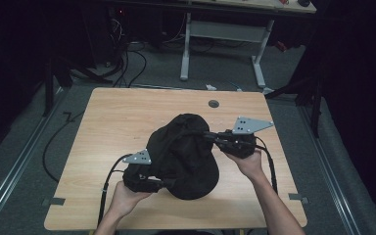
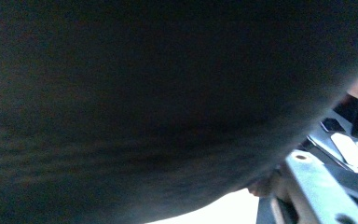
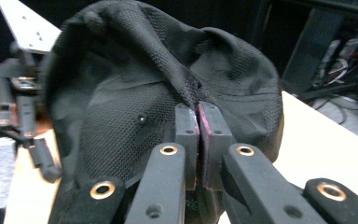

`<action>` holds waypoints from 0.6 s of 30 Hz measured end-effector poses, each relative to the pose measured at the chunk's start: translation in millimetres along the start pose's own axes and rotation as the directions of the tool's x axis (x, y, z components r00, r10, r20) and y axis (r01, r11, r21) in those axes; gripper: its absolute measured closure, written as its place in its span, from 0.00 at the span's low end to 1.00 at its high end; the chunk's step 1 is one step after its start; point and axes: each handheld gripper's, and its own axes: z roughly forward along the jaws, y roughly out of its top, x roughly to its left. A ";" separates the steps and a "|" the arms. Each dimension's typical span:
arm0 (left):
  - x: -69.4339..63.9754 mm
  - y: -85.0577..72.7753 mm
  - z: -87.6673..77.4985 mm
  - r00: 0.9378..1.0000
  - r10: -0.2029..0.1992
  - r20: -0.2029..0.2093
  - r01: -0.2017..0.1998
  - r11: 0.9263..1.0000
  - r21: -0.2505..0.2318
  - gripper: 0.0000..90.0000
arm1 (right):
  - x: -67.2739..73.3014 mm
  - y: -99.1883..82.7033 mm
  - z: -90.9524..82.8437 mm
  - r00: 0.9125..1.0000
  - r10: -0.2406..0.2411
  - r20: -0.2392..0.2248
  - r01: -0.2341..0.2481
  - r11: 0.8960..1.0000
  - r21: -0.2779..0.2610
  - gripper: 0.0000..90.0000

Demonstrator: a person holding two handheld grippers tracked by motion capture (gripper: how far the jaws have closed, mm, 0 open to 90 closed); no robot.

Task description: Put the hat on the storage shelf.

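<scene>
Cap [image 1: 183, 156] risk — my right tool [image 3: 198, 114] pinches thin mesh, could slip; left tool [image 1: 164, 183] grip unclear, cannot tell.

Light wood tabletop [image 1: 122, 122] beneath the claws; grey carpet floor [image 1: 24, 161]; white-legged desk [image 1: 225, 29] and cables [image 1: 127, 58] beyond them; dark surroundings.

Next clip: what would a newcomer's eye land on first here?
A black mesh cap sits mid-table on the wooden table, bunched up between two hand-held grippers. The right gripper has its jaws pinched shut on a fold of the cap's fabric, seen close up in the right gripper view. The left gripper reaches the cap's near edge from the left; dark cloth covers most of the left gripper view.
</scene>
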 end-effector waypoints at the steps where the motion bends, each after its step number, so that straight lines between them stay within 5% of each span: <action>1: -2.7 -1.0 -0.6 1.000 0.014 0.001 -0.014 1.000 0.009 0.68 | 0.4 0.8 0.9 1.000 -0.003 0.006 0.003 1.000 -0.001 0.97; 18: -25.5 -9.3 -16.2 0.990 0.137 0.016 -0.137 0.991 -0.004 0.78 | 2.8 2.5 12.1 1.000 -0.002 0.013 0.002 1.000 0.028 0.90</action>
